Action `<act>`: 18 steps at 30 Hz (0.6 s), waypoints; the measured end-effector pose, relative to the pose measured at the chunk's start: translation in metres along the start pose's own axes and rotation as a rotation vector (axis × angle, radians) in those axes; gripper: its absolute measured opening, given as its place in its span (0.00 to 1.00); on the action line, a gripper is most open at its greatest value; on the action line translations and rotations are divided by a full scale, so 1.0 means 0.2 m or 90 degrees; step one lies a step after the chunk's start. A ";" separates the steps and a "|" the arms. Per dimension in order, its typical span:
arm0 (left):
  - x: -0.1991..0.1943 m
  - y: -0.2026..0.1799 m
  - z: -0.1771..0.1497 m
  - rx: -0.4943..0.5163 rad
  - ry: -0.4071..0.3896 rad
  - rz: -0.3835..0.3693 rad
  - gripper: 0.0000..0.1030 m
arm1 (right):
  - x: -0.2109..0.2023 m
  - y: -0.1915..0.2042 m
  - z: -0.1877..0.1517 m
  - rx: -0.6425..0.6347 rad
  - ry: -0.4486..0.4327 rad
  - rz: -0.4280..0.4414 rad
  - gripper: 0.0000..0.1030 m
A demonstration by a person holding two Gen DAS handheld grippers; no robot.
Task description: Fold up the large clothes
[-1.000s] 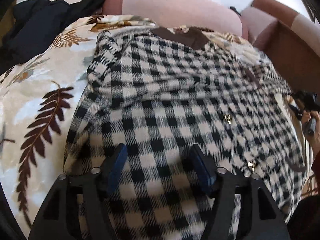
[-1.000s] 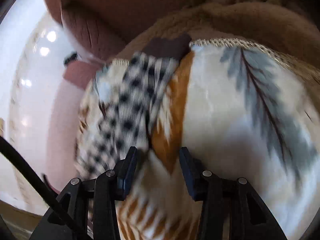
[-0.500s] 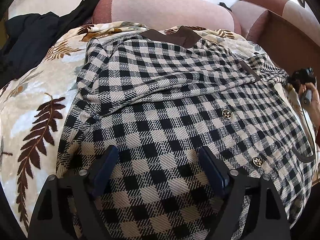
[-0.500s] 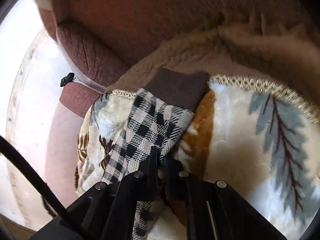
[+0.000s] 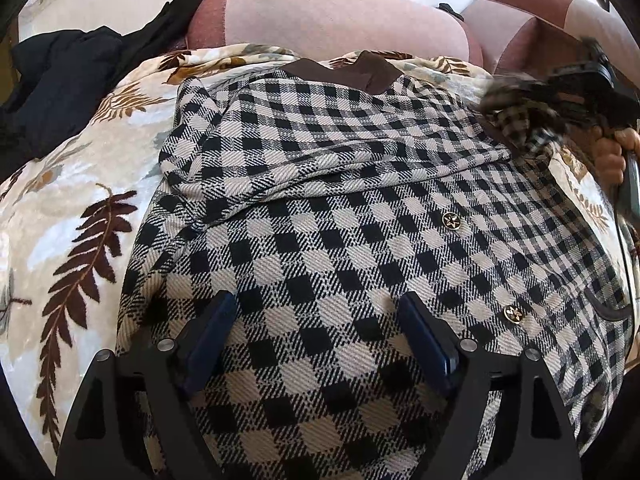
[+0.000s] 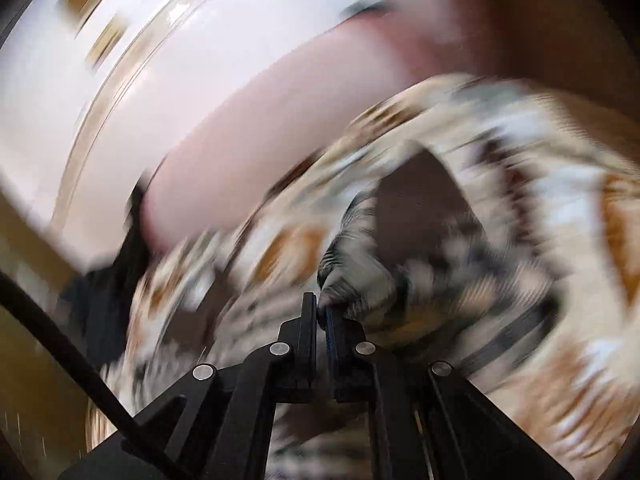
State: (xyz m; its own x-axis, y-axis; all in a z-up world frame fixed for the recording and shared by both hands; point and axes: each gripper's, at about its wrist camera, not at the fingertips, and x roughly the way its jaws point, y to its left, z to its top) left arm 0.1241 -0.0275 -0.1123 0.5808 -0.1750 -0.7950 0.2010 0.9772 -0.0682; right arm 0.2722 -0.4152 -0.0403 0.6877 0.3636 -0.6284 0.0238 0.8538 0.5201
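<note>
**Checked coat spread flat, one sleeve lifted by the right gripper**

Nearest the left wrist camera, the left gripper [image 5: 316,344] hovered over the lower part of the checked coat [image 5: 340,240], its jaws standing wide apart with nothing between them. The blue pads [image 5: 208,344] sat just above the black-and-cream weave. The coat lay front-up on a leaf-patterned blanket [image 5: 72,216], which showed to the left of the garment and past its upper edge. Two gold buttons [image 5: 451,221] ran down the front toward the right side, and a dark-trimmed pocket edge [image 5: 604,308] lay near the right border. Farther up, one sleeve [image 5: 320,148] was folded across the chest, and beyond it the brown collar [image 5: 344,72] rested against the blanket.

At the upper right of the same view, the right gripper [image 5: 576,84] was raised above the coat with a bunch of checked cloth hanging from it; the person's hand [image 5: 612,152] showed just below. The right wrist view was heavily blurred, yet the right gripper's jaws [image 6: 322,312] were pressed together on a fold of the checked fabric [image 6: 352,276].

Behind the blanket stood a pink sofa cushion [image 5: 328,16], with a darker brown-red cushion [image 5: 516,44] to its right. A dark garment [image 5: 68,80] lay heaped at the far left.
</note>
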 end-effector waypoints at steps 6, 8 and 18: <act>-0.03 0.01 -0.01 -0.012 0.007 -0.013 0.80 | 0.30 0.50 -0.38 -0.219 0.219 0.138 0.05; -0.04 0.02 -0.01 -0.028 0.013 -0.028 0.80 | 0.33 0.57 -0.47 -0.257 0.243 0.119 0.06; -0.29 0.09 0.09 -0.131 -0.031 -0.169 0.80 | -0.12 0.44 -0.43 -0.045 0.111 -0.009 0.42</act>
State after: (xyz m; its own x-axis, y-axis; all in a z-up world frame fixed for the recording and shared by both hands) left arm 0.1092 -0.0022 -0.0567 0.5675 -0.4268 -0.7041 0.1892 0.8999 -0.3930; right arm 0.1950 -0.3169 -0.0301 0.5511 0.4048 -0.7297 -0.0227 0.8814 0.4719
